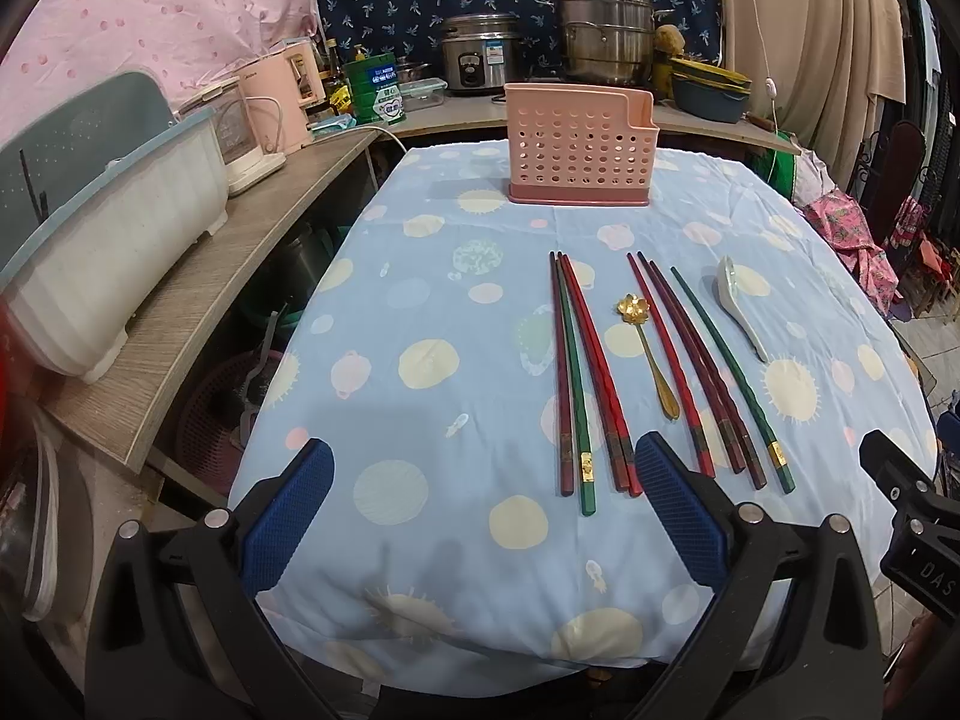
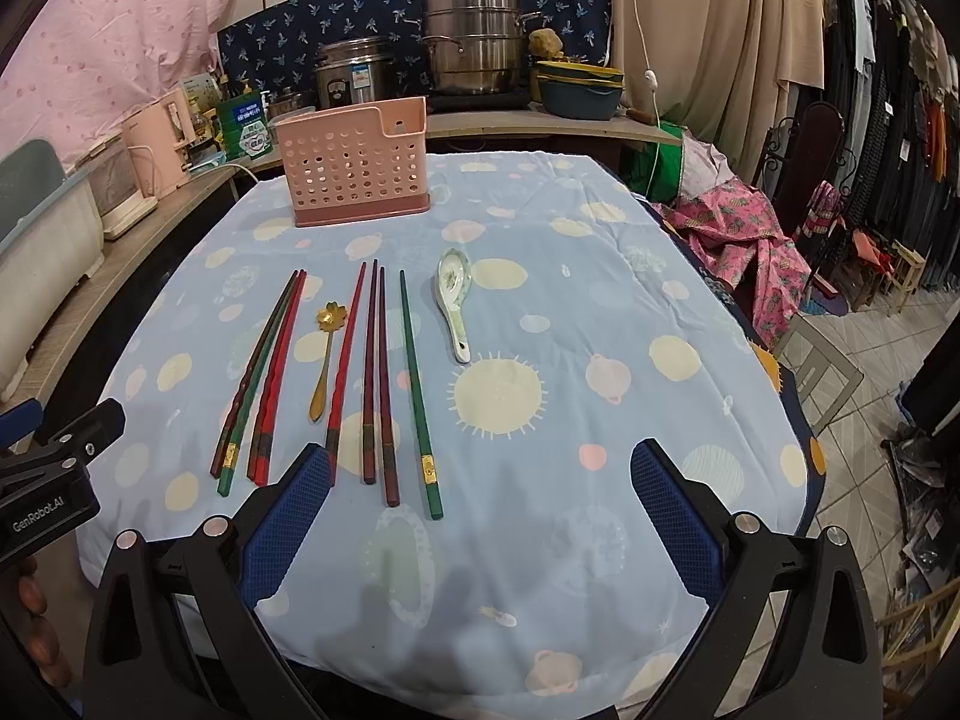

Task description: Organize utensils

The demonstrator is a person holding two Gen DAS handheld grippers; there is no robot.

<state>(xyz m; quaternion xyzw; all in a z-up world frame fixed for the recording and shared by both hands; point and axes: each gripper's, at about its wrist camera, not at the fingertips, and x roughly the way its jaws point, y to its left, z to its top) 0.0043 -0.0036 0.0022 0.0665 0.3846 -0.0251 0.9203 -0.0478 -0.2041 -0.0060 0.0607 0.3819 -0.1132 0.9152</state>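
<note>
A pink perforated utensil holder (image 1: 579, 141) (image 2: 360, 165) stands upright at the far end of the table. Several red, dark red and green chopsticks lie in two groups, a left group (image 1: 585, 372) (image 2: 261, 378) and a right group (image 1: 702, 366) (image 2: 384, 378). Between them lies a gold flower-headed spoon (image 1: 648, 354) (image 2: 324, 360). A white ceramic spoon (image 1: 741, 306) (image 2: 454, 300) lies to the right. My left gripper (image 1: 483, 480) is open above the near table edge, left of the chopstick ends. My right gripper (image 2: 480, 480) is open too, with nothing between its pads.
The table wears a light blue cloth (image 1: 420, 300) (image 2: 600, 330) with pale circles. A wooden shelf (image 1: 198, 300) on the left carries a white dish rack (image 1: 102, 264) and a pink kettle (image 1: 282, 102). Steel pots (image 2: 474, 39) stand behind. A chair with pink cloth (image 2: 750, 240) is at right.
</note>
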